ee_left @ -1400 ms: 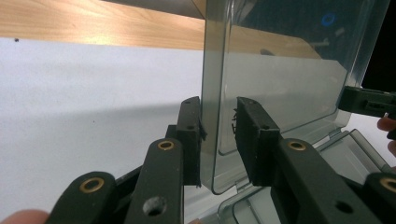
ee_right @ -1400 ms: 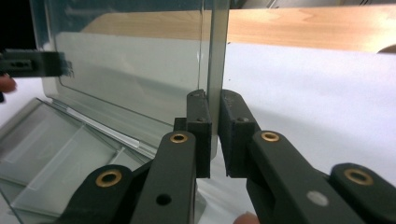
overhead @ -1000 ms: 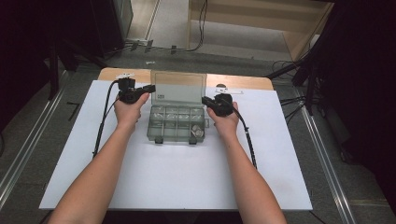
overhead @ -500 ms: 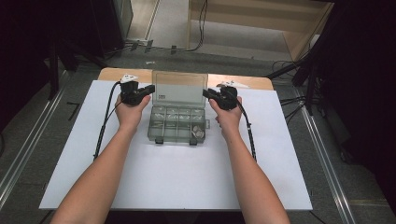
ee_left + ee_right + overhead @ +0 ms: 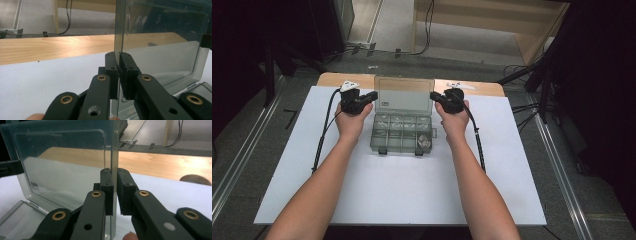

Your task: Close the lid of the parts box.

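A clear plastic compartment box point(image 5: 402, 134) sits at the far middle of the white sheet, its lid point(image 5: 403, 92) raised upright. My left gripper point(image 5: 371, 95) is shut on the lid's left edge, and my right gripper point(image 5: 435, 96) is shut on its right edge. In the left gripper view the left gripper point(image 5: 119, 72) has its jaws pressed on the lid's edge point(image 5: 120, 32). In the right gripper view the right gripper point(image 5: 115, 192) pinches the opposite edge of the lid point(image 5: 62, 162). Small pale parts point(image 5: 424, 142) lie in some compartments.
The white sheet point(image 5: 387, 200) covers a wooden table whose far edge point(image 5: 332, 80) shows behind the box. Cables trail from both grippers along the forearms. A round object point(image 5: 193, 179) sits on the wood at the right. Floor rails and dark furniture surround the table.
The right gripper has moved slightly toward the far side with the lid's edge in it. The lid stands a little more upright. The left gripper has barely moved.
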`<act>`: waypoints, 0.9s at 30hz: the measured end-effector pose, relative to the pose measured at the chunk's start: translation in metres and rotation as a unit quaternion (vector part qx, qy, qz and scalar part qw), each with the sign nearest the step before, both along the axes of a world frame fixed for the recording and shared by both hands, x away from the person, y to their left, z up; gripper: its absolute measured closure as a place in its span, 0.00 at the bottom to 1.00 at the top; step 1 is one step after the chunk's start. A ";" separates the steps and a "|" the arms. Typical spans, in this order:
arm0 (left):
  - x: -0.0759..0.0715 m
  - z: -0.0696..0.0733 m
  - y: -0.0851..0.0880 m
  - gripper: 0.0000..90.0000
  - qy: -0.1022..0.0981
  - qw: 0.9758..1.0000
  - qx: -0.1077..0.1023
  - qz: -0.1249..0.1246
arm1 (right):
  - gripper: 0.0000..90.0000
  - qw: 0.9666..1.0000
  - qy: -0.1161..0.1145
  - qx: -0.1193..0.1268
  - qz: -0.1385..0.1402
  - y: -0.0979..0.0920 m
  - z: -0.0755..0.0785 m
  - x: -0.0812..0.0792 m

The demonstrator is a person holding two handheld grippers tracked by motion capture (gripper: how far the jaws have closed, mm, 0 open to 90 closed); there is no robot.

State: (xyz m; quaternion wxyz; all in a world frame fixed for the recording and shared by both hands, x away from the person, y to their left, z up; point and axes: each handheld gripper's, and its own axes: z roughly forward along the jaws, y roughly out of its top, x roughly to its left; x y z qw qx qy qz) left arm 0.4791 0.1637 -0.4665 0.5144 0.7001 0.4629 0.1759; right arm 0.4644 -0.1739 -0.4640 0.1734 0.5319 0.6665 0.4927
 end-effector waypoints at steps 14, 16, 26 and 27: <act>-0.004 0.016 0.026 0.77 0.027 0.997 -0.051 -0.051 | 0.92 0.999 -0.038 -0.019 0.008 -0.001 -0.002 -0.012; -0.003 0.018 0.028 0.82 0.031 0.996 -0.060 -0.054 | 0.92 0.999 -0.043 -0.023 0.007 0.000 -0.002 -0.013; 0.015 0.015 0.028 0.99 0.070 0.995 -0.068 -0.033 | 0.92 0.998 -0.060 -0.030 0.010 0.001 -0.003 -0.017; 0.017 0.015 0.028 0.99 0.072 0.994 -0.070 -0.032 | 0.92 0.998 -0.063 -0.029 0.011 0.001 -0.003 -0.018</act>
